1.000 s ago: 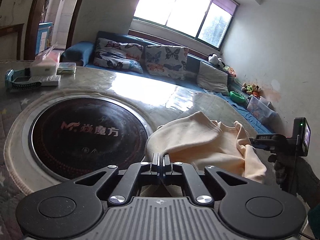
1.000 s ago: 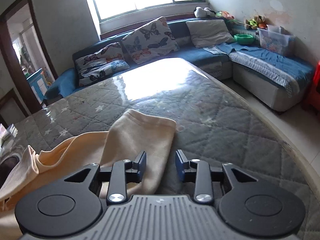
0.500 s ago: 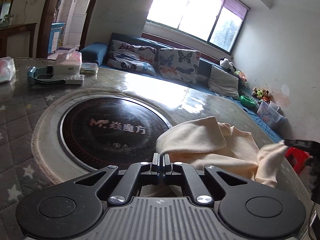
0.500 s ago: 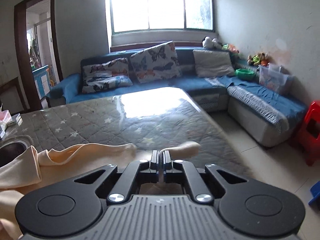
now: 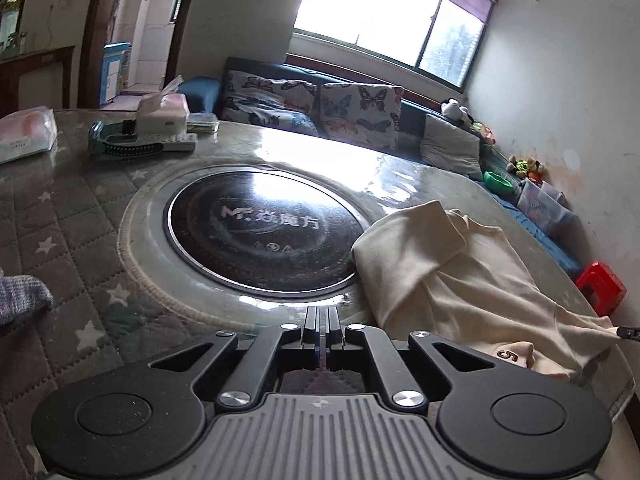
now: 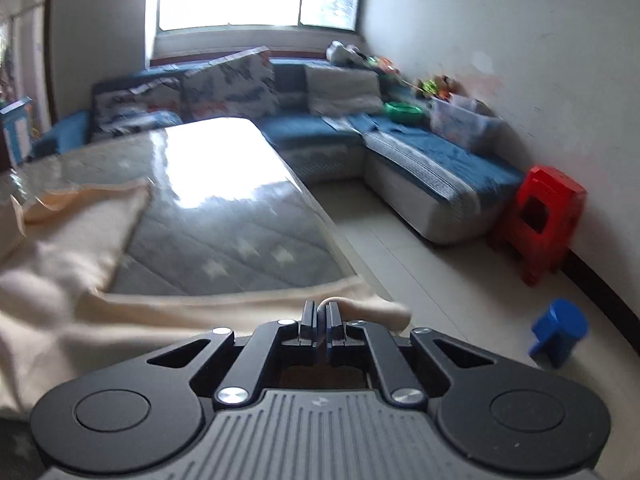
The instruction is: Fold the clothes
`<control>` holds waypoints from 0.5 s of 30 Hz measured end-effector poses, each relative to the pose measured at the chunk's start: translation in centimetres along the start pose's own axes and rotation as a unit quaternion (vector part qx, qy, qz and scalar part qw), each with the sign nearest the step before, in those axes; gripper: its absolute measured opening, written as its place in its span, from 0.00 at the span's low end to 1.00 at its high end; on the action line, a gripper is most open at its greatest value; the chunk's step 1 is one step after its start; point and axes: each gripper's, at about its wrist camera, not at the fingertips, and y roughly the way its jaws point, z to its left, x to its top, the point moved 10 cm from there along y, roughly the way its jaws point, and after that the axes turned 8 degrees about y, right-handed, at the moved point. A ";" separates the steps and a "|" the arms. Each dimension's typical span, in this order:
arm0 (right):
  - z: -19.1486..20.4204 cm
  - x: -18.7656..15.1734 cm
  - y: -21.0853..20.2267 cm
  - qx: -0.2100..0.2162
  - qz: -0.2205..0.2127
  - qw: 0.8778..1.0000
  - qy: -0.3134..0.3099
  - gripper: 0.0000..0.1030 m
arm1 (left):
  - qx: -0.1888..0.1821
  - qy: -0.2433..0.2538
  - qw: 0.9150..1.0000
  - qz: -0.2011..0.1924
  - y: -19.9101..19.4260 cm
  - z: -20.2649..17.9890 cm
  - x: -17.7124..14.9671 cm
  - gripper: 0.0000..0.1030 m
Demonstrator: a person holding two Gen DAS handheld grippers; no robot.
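A cream garment (image 5: 452,276) lies crumpled on the right part of the quilted table, beside the round black hotplate. My left gripper (image 5: 321,318) is shut and holds nothing; the cloth lies just to its right. My right gripper (image 6: 321,312) is shut on a cream sleeve end (image 6: 372,312) and holds it out past the table's right edge. The rest of the garment (image 6: 68,248) trails to the left in the right wrist view. The right gripper's tip shows at the far right of the left wrist view (image 5: 628,333), pulling the cloth taut.
A round black hotplate (image 5: 260,228) sits in the table's middle. A tissue box (image 5: 162,114), a teal device (image 5: 120,142) and a white pack (image 5: 24,134) stand at the far left. A blue sofa (image 6: 420,160), a red stool (image 6: 544,216) and a blue stool (image 6: 558,330) stand off the table's right side.
My right gripper closed on the sleeve end and pulled it right, past the table edge. My left gripper let go of the cloth and moved back and left, still shut.
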 end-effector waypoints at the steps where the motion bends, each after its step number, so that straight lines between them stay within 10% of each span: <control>1: -0.4 -0.5 0.1 -0.010 0.006 1.000 -0.001 0.04 | -0.003 0.006 1.000 0.000 0.1 -0.4 0.2 0.04; 15: 6.0 -1.0 0.0 0.083 -0.005 0.995 -0.050 0.52 | -0.069 0.129 0.989 0.014 6.5 -9.7 3.1 0.10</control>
